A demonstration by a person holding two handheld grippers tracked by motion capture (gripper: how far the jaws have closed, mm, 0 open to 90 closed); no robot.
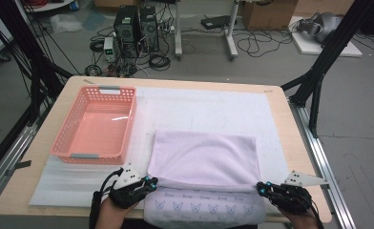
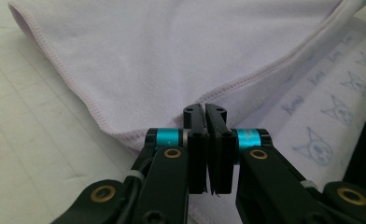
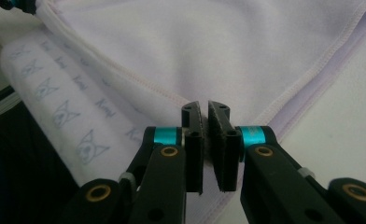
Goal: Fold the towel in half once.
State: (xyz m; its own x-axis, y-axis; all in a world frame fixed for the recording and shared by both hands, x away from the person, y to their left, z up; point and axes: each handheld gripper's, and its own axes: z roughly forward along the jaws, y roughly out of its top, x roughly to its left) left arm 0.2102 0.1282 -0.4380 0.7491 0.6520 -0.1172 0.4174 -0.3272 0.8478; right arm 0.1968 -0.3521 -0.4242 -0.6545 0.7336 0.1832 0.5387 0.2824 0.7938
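High view: the lilac towel (image 1: 204,160) lies on the white mat (image 1: 209,109) at the near middle of the table (image 1: 280,119), its near part, printed with small cat faces, draped over the table's near edge; I hold the left gripper (image 1: 151,181) at the left corner of the plain upper layer and the right gripper (image 1: 261,187) at its right corner, with the empty pink basket (image 1: 95,125) just to the left of the towel. Left gripper view: the jaws of the left gripper (image 2: 204,109) stand pressed together on the stitched hem of the towel (image 2: 181,51), the printed layer showing beside them at the right. Right gripper view: the right gripper (image 3: 204,108) is likewise clamped on a hemmed corner of the towel (image 3: 218,42), the pads pinching the cloth. I judge the step in hand to be a fold of this layer; to do it well I would carry both corners at the same height and pace, keep the edge between them taut, and release only once the hems line up squarely.
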